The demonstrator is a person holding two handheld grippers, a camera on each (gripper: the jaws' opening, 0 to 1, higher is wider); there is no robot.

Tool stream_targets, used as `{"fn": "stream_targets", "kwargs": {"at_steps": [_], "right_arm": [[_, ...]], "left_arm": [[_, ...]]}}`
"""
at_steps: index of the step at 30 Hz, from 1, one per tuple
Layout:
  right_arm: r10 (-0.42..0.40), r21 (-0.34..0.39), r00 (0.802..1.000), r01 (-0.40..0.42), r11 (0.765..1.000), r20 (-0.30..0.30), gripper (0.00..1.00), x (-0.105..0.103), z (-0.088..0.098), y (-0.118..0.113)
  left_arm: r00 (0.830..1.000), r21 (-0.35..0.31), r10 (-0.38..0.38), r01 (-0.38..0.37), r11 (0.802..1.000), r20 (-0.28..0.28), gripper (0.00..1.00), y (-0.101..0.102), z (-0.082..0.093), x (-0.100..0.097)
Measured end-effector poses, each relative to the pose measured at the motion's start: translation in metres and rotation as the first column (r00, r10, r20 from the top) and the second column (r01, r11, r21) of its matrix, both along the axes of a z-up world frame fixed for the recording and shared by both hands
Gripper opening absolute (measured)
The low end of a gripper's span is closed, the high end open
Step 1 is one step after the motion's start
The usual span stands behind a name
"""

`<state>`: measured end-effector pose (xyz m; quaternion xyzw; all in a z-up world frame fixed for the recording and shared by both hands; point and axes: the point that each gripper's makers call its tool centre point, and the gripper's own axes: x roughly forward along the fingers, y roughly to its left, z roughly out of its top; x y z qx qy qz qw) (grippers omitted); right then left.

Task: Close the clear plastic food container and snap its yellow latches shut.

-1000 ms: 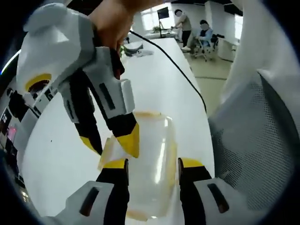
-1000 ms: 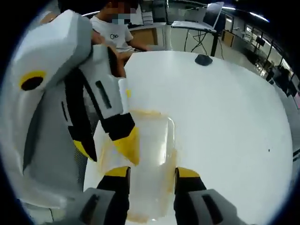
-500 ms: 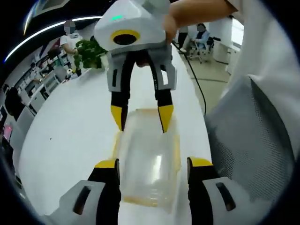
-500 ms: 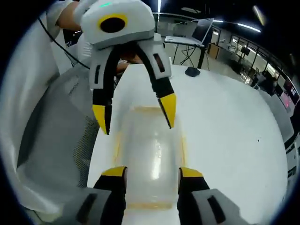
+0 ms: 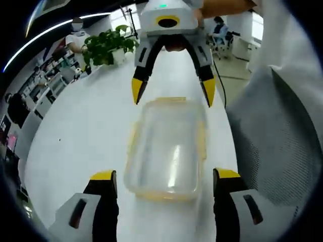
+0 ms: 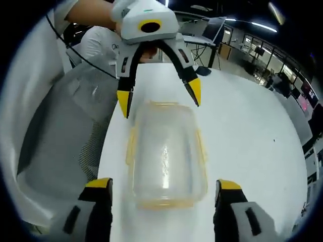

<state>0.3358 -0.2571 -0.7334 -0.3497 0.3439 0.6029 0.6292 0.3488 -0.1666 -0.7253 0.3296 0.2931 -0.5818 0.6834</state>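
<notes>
Both grippers have drawn back from the container (image 5: 167, 146) since half a second ago, and their jaws now stand wider. The left gripper (image 5: 164, 177) and the right gripper (image 6: 159, 185) are spread wide apart, holding nothing, facing each other across it. The clear container, lid on, lies on the white table (image 5: 81, 131) near its long edge, beside a mesh chair (image 5: 277, 151).

Left gripper view looks down along its own jaws at the container (image 5: 169, 146), close in, from one short end. Right gripper view faces it from the opposite end, equally near. Both share the container (image 6: 166, 154) on the white desk (image 5: 81, 136), each seeing the other claw beyond it.
</notes>
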Motion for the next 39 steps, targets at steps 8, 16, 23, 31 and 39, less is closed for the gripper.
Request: {"fn": "stream_targets", "kwargs": {"at_steps": [8,16,23,31,39], "right_arm": [[0.004,-0.040,1.000,-0.004,0.999,0.002,0.87,0.003,-0.013,0.006],[0.001,-0.075,1.000,-0.002,0.997,-0.014,0.91,-0.002,-0.028,0.007],[0.022,-0.070,0.999,-0.020,0.997,0.028,0.78,0.004,-0.029,0.008],[0.022,-0.063,0.999,-0.020,0.998,0.029,0.78,0.005,-0.029,0.014],[0.022,-0.065,0.999,-0.020,0.998,0.030,0.78,0.008,-0.030,0.027]], "left_arm": [[0.999,0.053,-0.028,0.030,0.998,-0.033,0.90,-0.001,-0.016,-0.001],[0.998,0.109,-0.057,0.060,0.992,-0.029,0.79,-0.001,-0.034,0.001],[0.998,0.106,-0.065,0.068,0.992,-0.027,0.78,-0.002,-0.034,0.000],[0.998,0.111,-0.065,0.067,0.992,-0.023,0.78,0.004,-0.035,0.001],[0.998,0.123,-0.061,0.063,0.990,-0.022,0.78,0.019,-0.035,0.005]]}}
